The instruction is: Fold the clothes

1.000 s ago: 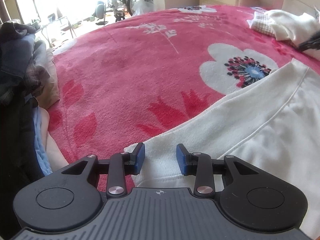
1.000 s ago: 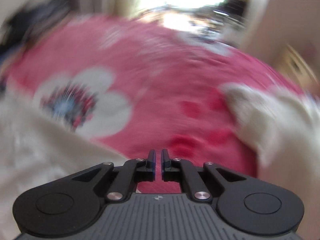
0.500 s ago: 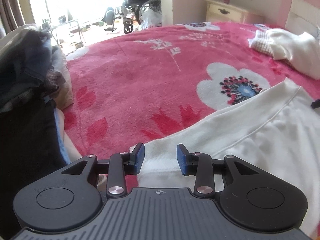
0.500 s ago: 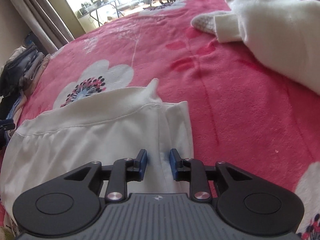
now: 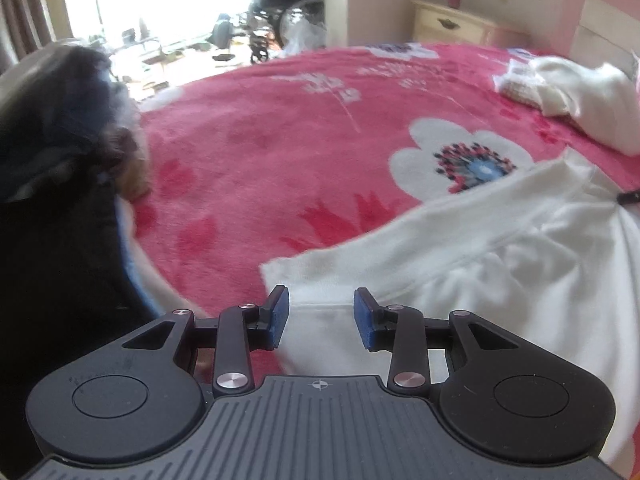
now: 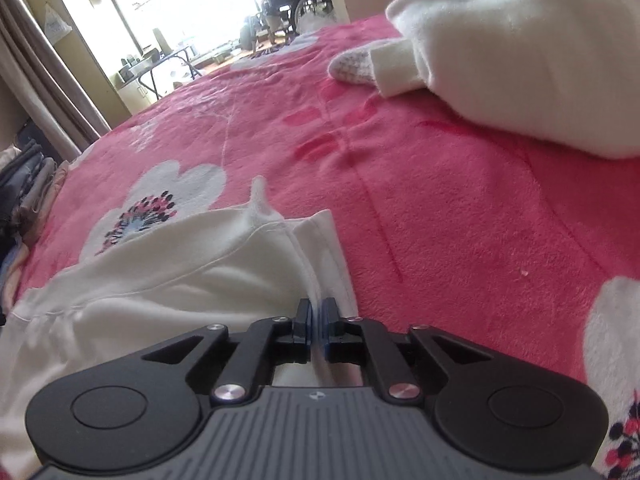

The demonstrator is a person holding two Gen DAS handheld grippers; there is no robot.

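The right gripper (image 6: 319, 322) pinches a raised fold of the white garment (image 6: 168, 264), which lies spread on the pink floral blanket (image 6: 440, 216). The left gripper (image 5: 320, 316) stands partly open over the garment's corner, blue pads (image 5: 279, 316) clear of the cloth.

Ahead of your left tool (image 5: 320, 318) the pink bed (image 5: 280, 152) lies open all the way to its far edge. The dark pile of clothes (image 5: 52, 168) crowds you on the left (it rises well above the blanket). On your right tool's (image 6: 319, 322) side, the white heap (image 6: 520, 60) blocks the far right; between it and the white garment (image 6: 180, 264) you have bare blanket.
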